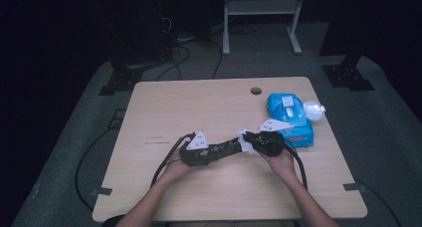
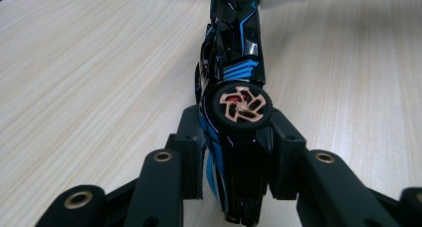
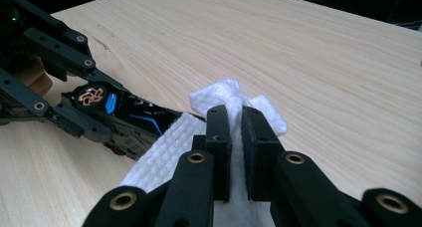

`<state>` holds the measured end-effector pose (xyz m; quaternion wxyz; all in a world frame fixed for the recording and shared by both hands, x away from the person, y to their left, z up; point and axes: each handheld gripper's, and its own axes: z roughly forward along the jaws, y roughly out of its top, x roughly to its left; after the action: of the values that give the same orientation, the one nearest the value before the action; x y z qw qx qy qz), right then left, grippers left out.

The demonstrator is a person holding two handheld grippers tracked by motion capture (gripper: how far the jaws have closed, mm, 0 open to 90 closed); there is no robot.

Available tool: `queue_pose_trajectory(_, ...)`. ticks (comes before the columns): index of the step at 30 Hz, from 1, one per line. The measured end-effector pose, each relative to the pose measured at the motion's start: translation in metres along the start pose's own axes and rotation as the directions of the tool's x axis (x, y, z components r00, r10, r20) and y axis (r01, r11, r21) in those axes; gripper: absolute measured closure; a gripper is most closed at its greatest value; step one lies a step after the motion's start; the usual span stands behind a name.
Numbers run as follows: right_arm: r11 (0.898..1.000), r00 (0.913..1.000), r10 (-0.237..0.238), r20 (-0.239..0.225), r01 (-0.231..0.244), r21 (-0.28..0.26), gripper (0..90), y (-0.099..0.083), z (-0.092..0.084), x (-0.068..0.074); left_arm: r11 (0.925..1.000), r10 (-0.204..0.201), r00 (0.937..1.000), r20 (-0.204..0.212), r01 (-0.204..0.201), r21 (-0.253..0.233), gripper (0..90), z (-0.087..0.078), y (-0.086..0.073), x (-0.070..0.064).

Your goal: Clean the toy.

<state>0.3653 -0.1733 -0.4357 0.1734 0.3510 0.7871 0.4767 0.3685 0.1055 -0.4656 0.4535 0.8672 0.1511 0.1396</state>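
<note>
Your left gripper (image 2: 234,152) is clamping the toy car (image 2: 231,87) by its tail end, jaws pressing on both flanks just behind the copper-spoked wheel (image 2: 242,106); the car is lying nose-away, low over the table (image 1: 199,107), a little inside the near edge at mid-width. Your right gripper (image 3: 235,137) is pinching the white wipe (image 3: 164,152) with jaws nearly together, cloth bunching out past the tips and draping toward the car's front. You're wiping, so I'd judge the thing to get right is keeping the left clamp steady while the right is dragging the wipe along the bodywork, with cloth rather than bare jaw tips meeting the paint. The left grip is looking a touch loose, so be watching for the car twisting under sideways pressure. Room-wise: the blue wipes pack (image 1: 290,118) is sitting just behind your right hand (image 1: 281,162) near the right edge, with a clear crumpled wrapper (image 1: 313,109) beside it, so pulling back that way is risking a bump. The left half and the far edge, around the cable hole (image 1: 256,91), are offering open space for repositioning.
</note>
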Motion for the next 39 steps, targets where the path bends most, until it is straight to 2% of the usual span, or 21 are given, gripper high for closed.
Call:
queue_pose_trajectory(1, 1.0, 0.9999, 0.006, -0.008, -0.007, -0.007, 82.1, -0.001, -0.001, -0.001, 0.9997, -0.025, 0.9996, -0.017, 0.025, -0.008, 50.3, 0.001, 0.004, 0.0)
queue_pose_trajectory(2, 1.0, 0.9999, 0.006, -0.008, -0.007, -0.007, 82.1, -0.001, -0.001, -0.001, 0.9997, -0.025, 0.9996, -0.017, 0.025, -0.008, 47.3, 0.001, 0.004, 0.0)
queue_pose_trajectory(6, 1.0, 0.9992, -0.03, -0.028, 0.03, -0.005, 82.0, 0.006, 0.004, 0.01, 0.9997, -0.023, 0.9997, -0.007, 0.023, 0.005, 46.8, 0.002, 0.011, 0.001)
queue_pose_trajectory(8, 0.999, 0.9973, -0.049, -0.055, 0.049, -0.012, 82.0, 0.011, 0.009, 0.02, 0.9995, -0.013, 0.9999, 0.002, 0.012, 0.028, 46.8, 0.003, 0.013, 0.003)
queue_pose_trajectory(10, 0.998, 0.994, -0.068, -0.085, 0.067, -0.01, 82.0, 0.015, 0.014, 0.027, 0.9985, -0.027, 0.9996, 0.007, 0.026, 0.047, 49.4, 0.006, 0.014, 0.005)
queue_pose_trajectory(13, 0.996, 0.9925, -0.09, -0.083, 0.09, -0.008, 81.9, 0.016, 0.017, 0.029, 0.9969, -0.031, 0.9995, 0.007, 0.031, 0.073, 49.5, 0.008, 0.017, 0.009)
queue_pose_trajectory(14, 0.995, 0.9937, -0.095, -0.058, 0.095, 0.0, 81.8, 0.015, 0.014, 0.024, 0.9968, -0.033, 0.9994, 0.007, 0.032, 0.074, 51.0, 0.008, 0.018, 0.009)
queue_pose_trajectory(15, 0.996, 0.9952, -0.089, -0.04, 0.089, -0.003, 81.7, 0.013, 0.011, 0.018, 0.9971, -0.021, 0.9995, 0.022, 0.02, 0.074, 53.5, 0.008, 0.02, 0.009)
queue_pose_trajectory(16, 0.998, 0.9974, -0.063, -0.036, 0.063, -0.011, 81.8, 0.011, 0.007, 0.011, 0.9973, -0.011, 0.9997, 0.02, 0.009, 0.073, 60.0, 0.008, 0.02, 0.007)
queue_pose_trajectory(17, 0.999, 0.9989, -0.035, -0.033, 0.034, -0.016, 81.8, 0.008, 0.003, 0.004, 0.9975, -0.004, 0.9998, 0.018, 0.003, 0.071, 62.4, 0.009, 0.02, 0.007)
queue_pose_trajectory(19, 1.0, 0.9999, -0.01, -0.004, 0.01, -0.008, 81.8, 0.002, -0.003, -0.007, 0.9972, 0.001, 0.9998, 0.019, -0.002, 0.075, 63.0, 0.009, 0.021, 0.007)
queue_pose_trajectory(22, 1.0, 0.9998, 0.019, -0.003, -0.019, -0.001, 81.8, -0.004, -0.005, -0.014, 0.9961, 0.005, 0.9999, 0.014, -0.006, 0.088, 60.2, 0.01, 0.024, 0.007)
queue_pose_trajectory(24, 0.997, 0.9967, 0.076, -0.03, -0.076, -0.004, 81.8, -0.013, -0.005, -0.023, 0.9963, 0.006, 1.0, 0.008, -0.007, 0.086, 54.3, 0.011, 0.029, 0.006)
queue_pose_trajectory(25, 0.997, 0.9967, 0.076, -0.03, -0.076, -0.004, 81.8, -0.013, -0.005, -0.023, 0.9966, 0.005, 1.0, 0.007, -0.005, 0.083, 54.3, 0.012, 0.031, 0.006)
queue_pose_trajectory(27, 0.994, 0.9935, 0.107, -0.04, -0.107, -0.01, 81.8, -0.015, -0.005, -0.027, 0.9961, 0.022, 0.9998, 0.0, -0.021, 0.086, 51.4, 0.016, 0.039, 0.005)
queue_pose_trajectory(28, 0.994, 0.993, 0.11, -0.042, -0.111, -0.016, 81.8, -0.015, -0.005, -0.027, 0.9951, 0.024, 0.9997, 0.006, -0.024, 0.096, 49.9, 0.019, 0.043, 0.005)
queue_pose_trajectory(29, 0.993, 0.9926, 0.112, -0.047, -0.113, -0.017, 81.8, -0.016, -0.006, -0.028, 0.9926, 0.005, 0.9993, 0.037, -0.009, 0.121, 49.1, 0.024, 0.049, 0.007)
queue_pose_trajectory(32, 0.993, 0.992, 0.118, -0.046, -0.118, -0.015, 81.8, -0.016, -0.005, -0.028, 0.9904, 0.007, 0.9995, 0.03, -0.011, 0.138, 48.3, 0.03, 0.054, 0.008)
queue_pose_trajectory(34, 0.993, 0.9917, 0.119, -0.05, -0.119, -0.003, 81.9, -0.017, -0.003, -0.028, 0.9862, 0.004, 0.9992, 0.039, -0.01, 0.165, 48.4, 0.035, 0.057, 0.009)
queue_pose_trajectory(37, 0.994, 0.9933, 0.107, -0.044, -0.106, 0.016, 81.8, -0.018, 0.001, -0.024, 0.9767, 0.021, 0.999, 0.041, -0.029, 0.212, 53.3, 0.041, 0.058, 0.01)
queue_pose_trajectory(39, 0.996, 0.9953, 0.092, -0.031, -0.091, 0.015, 81.9, -0.016, 0.002, -0.022, 0.9768, 0.021, 0.9989, 0.043, -0.03, 0.212, 56.5, 0.04, 0.058, 0.011)
